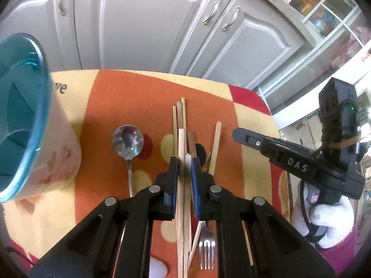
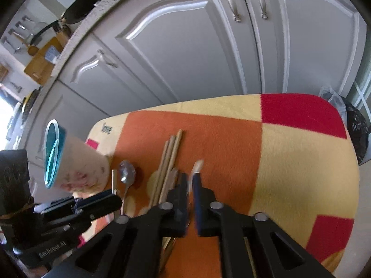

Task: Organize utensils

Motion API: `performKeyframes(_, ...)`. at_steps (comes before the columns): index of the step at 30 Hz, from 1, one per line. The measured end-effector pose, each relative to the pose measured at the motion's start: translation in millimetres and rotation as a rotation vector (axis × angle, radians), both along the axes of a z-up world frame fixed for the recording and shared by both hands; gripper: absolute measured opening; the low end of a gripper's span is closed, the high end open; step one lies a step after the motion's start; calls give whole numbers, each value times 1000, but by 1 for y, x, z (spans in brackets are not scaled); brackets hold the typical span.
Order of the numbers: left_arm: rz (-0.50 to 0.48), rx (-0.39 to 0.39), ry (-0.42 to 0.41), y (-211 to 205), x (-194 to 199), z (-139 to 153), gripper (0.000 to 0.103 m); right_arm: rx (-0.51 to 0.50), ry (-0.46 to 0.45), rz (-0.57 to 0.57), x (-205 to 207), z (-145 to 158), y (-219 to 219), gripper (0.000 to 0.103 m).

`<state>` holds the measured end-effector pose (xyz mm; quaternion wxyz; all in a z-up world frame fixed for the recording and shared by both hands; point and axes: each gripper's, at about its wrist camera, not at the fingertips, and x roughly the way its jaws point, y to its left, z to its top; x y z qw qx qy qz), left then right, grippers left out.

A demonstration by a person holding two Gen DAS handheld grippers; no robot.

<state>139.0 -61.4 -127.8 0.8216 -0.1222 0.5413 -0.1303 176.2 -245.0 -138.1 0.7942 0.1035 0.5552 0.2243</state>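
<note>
The left gripper (image 1: pixel 184 162) pinches 2 chopsticks (image 1: pixel 182 153), long axis toward 12 o'clock; the cup (image 1: pixel 34 115) stands at 10 o'clock. The right gripper (image 2: pixel 190 178) grips a blurred stick (image 2: pixel 196 165).

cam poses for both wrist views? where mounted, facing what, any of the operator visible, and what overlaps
Left wrist: sits behind the left tool, faces the table and grey cabinets; its fingers pinch wooden sticks. The right tool body and a white-gloved hand show at right.
Right wrist: sits behind the right tool, same heading, further right; something blurred lies between its fingers. The left tool body shows at lower left.
Shared: cup, spoon, sticks, patterned cloth, cabinets.
</note>
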Motion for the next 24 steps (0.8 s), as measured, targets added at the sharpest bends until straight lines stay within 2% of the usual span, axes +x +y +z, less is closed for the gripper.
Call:
performKeyframes(7,-6,25,107,9,-28,-24,10,-79,25,29,-16,-10,12,2)
performKeyframes(11,-20,47,138,12,-33,-37,10,-80,55,-19,-10,-18,10,4)
performKeyframes(13,-20,57,140,13,-34,-40,11,-42,48,-40,-7,-16,10,7)
performKeyframes(16,-4,38,149,17,-30,-43,15,-36,64,-61,1,-18,11,24)
performKeyframes(21,44,14,153,24,-21,-46,19,-23,117,-74,10,-29,13,26)
performKeyframes(24,43,44,152,17,-15,-51,19,-28,138,-76,14,-36,14,26)
